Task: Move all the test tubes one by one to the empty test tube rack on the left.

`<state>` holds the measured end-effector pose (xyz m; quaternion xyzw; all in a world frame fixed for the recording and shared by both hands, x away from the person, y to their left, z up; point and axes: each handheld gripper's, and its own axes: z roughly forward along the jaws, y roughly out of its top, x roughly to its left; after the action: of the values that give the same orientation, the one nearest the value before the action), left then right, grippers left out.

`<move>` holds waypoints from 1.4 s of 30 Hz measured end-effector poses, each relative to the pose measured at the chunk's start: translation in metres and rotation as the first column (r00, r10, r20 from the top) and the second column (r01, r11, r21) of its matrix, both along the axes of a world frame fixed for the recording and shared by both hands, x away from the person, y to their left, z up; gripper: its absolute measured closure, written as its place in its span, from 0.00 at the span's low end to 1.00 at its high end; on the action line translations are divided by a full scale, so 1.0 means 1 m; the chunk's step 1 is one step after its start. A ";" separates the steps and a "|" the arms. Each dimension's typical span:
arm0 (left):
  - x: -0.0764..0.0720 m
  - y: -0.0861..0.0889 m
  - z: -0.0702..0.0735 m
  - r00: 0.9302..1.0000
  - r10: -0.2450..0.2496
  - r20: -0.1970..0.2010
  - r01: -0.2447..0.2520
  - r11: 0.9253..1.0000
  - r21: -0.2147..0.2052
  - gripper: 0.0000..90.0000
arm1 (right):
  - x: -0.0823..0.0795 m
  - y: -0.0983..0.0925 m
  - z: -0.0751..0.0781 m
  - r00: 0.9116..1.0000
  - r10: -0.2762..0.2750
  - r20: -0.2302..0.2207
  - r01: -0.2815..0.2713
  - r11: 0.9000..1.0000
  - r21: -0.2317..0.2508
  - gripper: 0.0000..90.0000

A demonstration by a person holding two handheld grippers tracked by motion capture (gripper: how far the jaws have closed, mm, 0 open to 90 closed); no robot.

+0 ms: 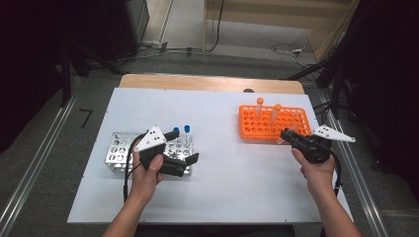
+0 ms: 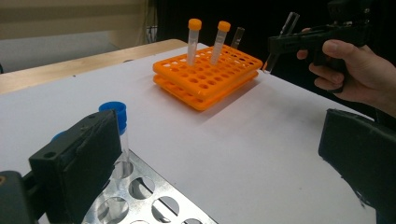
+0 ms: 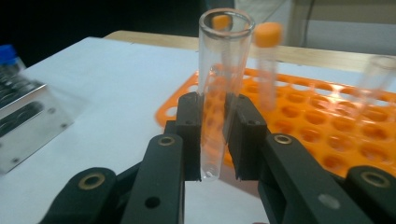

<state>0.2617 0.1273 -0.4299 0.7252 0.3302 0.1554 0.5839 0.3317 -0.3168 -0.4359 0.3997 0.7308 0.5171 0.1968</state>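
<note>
right claw (image 3: 215, 140) clamps a clear, round-bottomed glass tube (image 3: 219, 79).

The work surface was a wooden table (image 1: 207, 82) covered by a white sheet (image 1: 217, 163), its wood exposed only along the far edge. Two items stood directly on the sheet: a metal tube rack (image 1: 118, 154) at the near left and an orange tube rack (image 1: 269, 126) at the far right, well apart. The sheet between them was bare.

Blue cap (image 3: 8, 52) (cut by the frame edge) and metal rack (image 3: 28, 123) are blurred
</note>
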 end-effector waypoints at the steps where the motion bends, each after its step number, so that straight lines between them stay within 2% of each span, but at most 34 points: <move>1: 0.000 -0.001 0.000 1.000 -0.002 0.000 0.002 1.000 -0.003 0.00 | -0.002 0.004 0.001 1.000 0.017 0.001 -0.017 1.000 -0.001 0.82; 8: -0.002 -0.007 0.001 1.000 -0.026 0.008 0.026 1.000 -0.002 0.00 | -0.013 0.028 0.007 0.994 0.109 0.000 -0.109 0.994 0.011 0.82; 10: -0.002 -0.009 0.002 0.999 -0.033 -0.005 0.033 0.999 -0.003 0.00 | -0.016 0.036 0.007 0.991 0.136 0.003 -0.136 0.991 0.004 0.82; 13: -0.002 -0.012 0.002 0.999 -0.047 -0.020 0.047 0.999 -0.008 0.01 | -0.020 0.047 0.008 0.984 0.180 0.006 -0.180 0.984 0.002 0.82; 16: -0.002 -0.016 0.002 0.998 -0.057 -0.032 0.058 0.998 0.009 0.01 | -0.025 0.057 0.008 0.975 0.220 0.002 -0.220 0.975 0.001 0.82; 18: -0.002 -0.018 0.002 0.996 -0.076 -0.035 0.076 0.997 0.002 0.01 | -0.028 0.064 0.008 0.970 0.243 0.002 -0.243 0.970 -0.005 0.82; 21: -0.002 -0.023 0.004 0.996 -0.077 -0.042 0.077 0.997 0.010 0.01 | -0.033 0.074 0.009 0.963 0.270 0.002 -0.270 0.963 -0.009 0.82; 24: -0.003 -0.029 0.005 0.998 -0.055 -0.044 0.056 0.998 0.025 0.09 | -0.037 0.084 0.009 0.954 0.300 0.002 -0.300 0.954 -0.018 0.82; 28: -0.004 -0.035 0.005 0.996 -0.075 -0.048 0.077 0.996 0.039 0.16 | -0.043 0.098 0.008 0.942 0.335 -0.006 -0.335 0.942 -0.031 0.82; 32: -0.006 -0.038 0.006 0.993 -0.108 -0.045 0.110 0.994 0.025 0.27 | -0.047 0.109 0.006 0.929 0.369 -0.009 -0.369 0.928 -0.047 0.82; 35: -0.006 -0.039 0.009 0.991 -0.131 -0.036 0.131 0.991 0.005 0.39 | -0.050 0.116 0.005 0.923 0.385 -0.022 -0.385 0.921 -0.051 0.82; 40: -0.006 -0.044 0.014 0.986 -0.165 -0.023 0.164 0.986 -0.016 0.53 | -0.054 0.127 0.002 0.910 0.414 -0.033 -0.416 0.907 -0.063 0.82; 42: -0.006 -0.047 0.015 0.984 -0.179 -0.020 0.178 0.984 -0.008 0.57 | -0.056 0.131 0.002 0.905 0.424 -0.034 -0.426 0.902 -0.069 0.82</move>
<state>0.2556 0.0803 -0.4147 0.7517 0.2704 0.0938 0.5941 0.2760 -0.1859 -0.4341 0.2279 0.8208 0.5163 0.0876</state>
